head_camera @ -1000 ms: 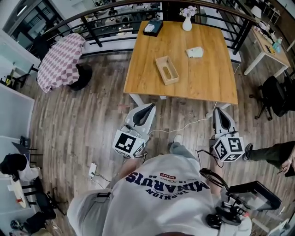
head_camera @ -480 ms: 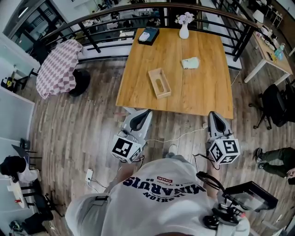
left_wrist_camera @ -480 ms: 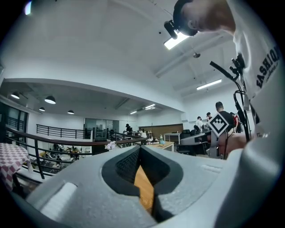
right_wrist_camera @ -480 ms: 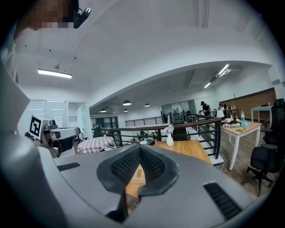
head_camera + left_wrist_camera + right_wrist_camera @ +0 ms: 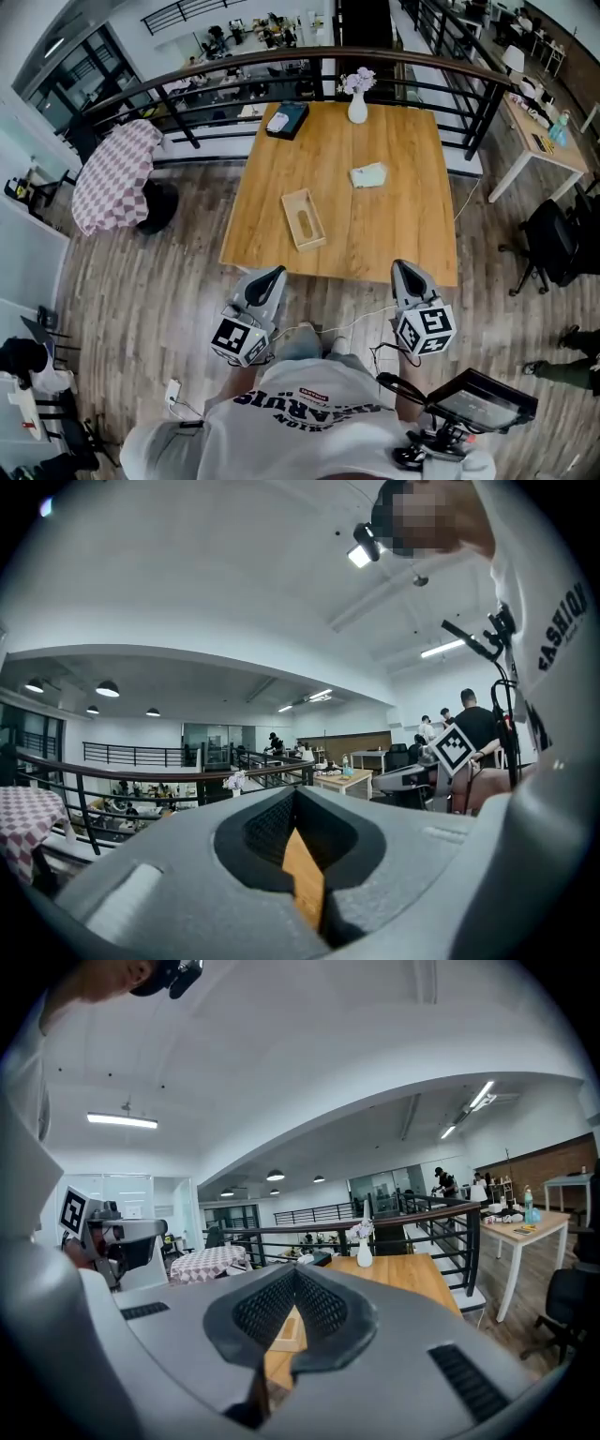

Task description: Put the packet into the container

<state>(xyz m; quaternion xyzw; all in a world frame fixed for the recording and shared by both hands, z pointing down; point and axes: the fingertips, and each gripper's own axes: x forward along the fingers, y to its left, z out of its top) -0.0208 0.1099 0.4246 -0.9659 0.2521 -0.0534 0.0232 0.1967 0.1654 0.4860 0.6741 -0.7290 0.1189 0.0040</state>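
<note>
Both tools are pinched shut with nothing in them. The left gripper [image 5: 270,274] and right gripper [image 5: 405,269] each have their tips pressed together, and you can only see table through the little gap behind the tips. They hang just off the near edge of the wooden table [image 5: 403,239], not touching it. The packet [image 5: 368,175] is a pale, slightly crumpled pouch lying flat near the table's middle. The container [image 5: 303,219], a light-wood box, sits closer to the table's near edge, left of the packet and apart from it.
</note>
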